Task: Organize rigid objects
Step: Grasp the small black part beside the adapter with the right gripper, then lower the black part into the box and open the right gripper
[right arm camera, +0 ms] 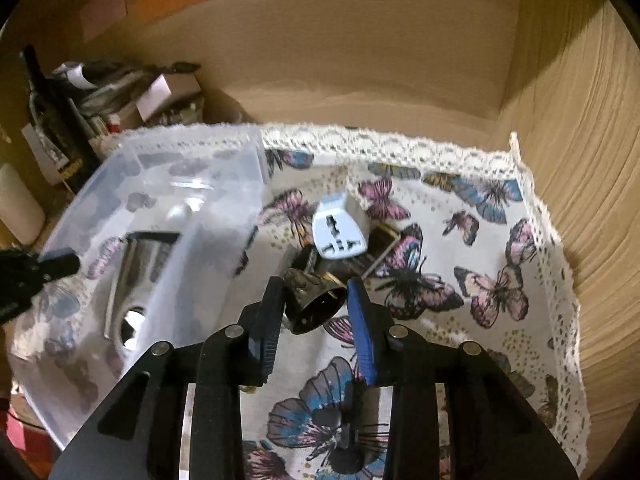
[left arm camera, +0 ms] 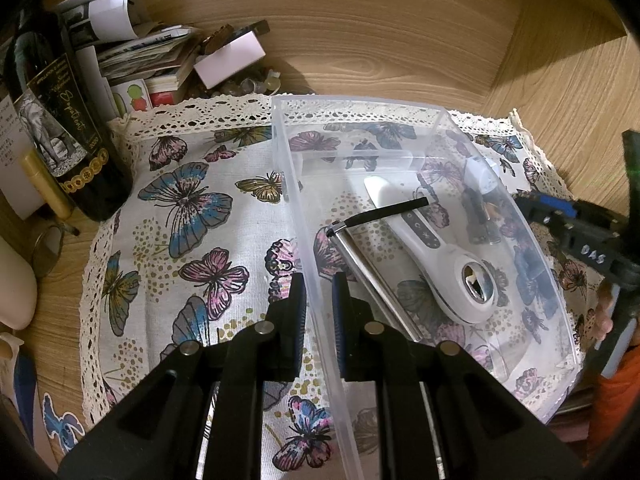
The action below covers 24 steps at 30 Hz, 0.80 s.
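The clear plastic bin (left arm camera: 304, 216) sits on the butterfly-print cloth (left arm camera: 192, 208) with the lace edge, inside a wooden alcove. The left gripper (left arm camera: 319, 280) has its jaws pinched tight on the bin's near side wall, one finger outside and one inside. In the bin lie a white handheld tool (left arm camera: 436, 248) with a round hole at its head, and a metal rod with a black grip (left arm camera: 376, 248) leaning across it.

To the right of the bin, on the bare cloth, a small heap of plugs lies close together: a white travel adapter (right arm camera: 335, 232) resting against darker pieces, and in front of it a black plug adapter (right arm camera: 314, 300). The right gripper (right arm camera: 312, 300) straddles that black plug adapter, jaws narrowed to about its width; the left pad looks to be touching it, but whether the blue-faced right pad presses on it I cannot tell.

Off to the left stand a dark wine bottle (left arm camera: 60, 128) and a stack of papers and small boxes (left arm camera: 160, 56) against the back wall
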### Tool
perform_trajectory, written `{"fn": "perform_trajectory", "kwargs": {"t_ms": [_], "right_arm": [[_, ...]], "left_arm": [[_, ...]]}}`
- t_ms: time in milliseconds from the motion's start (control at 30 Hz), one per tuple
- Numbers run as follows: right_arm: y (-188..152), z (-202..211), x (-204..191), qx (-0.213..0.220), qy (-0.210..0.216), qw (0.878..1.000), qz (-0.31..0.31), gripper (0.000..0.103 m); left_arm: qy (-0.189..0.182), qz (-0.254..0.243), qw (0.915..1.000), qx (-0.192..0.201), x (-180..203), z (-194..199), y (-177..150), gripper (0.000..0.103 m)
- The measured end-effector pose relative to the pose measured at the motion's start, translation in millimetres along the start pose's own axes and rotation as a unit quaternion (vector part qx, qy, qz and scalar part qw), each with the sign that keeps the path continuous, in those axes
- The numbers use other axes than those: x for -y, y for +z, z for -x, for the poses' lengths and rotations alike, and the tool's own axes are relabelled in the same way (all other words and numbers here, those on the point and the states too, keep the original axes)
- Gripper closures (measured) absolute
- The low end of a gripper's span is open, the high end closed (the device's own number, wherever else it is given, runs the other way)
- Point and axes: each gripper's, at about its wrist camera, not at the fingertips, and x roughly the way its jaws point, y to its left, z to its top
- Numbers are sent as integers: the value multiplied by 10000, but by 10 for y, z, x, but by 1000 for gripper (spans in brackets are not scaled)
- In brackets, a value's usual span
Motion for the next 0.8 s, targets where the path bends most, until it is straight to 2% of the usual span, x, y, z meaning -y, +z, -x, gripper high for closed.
{"fn": "perform_trajectory", "kwargs": {"t_ms": [433, 600, 800], "right_arm": [[184, 429, -351, 574, 216, 9977, 283, 73], [258, 457, -542, 648, 366, 9961, 480, 73], [311, 354, -785, 504, 541, 9937, 837, 73]], "left_arm": [[-15, 18, 10000, 5, -1, 2, -1, 91], [-27, 28, 10000, 13, 1, 7, 0, 91], [-34, 17, 10000, 33, -2, 8, 1, 91]]}}
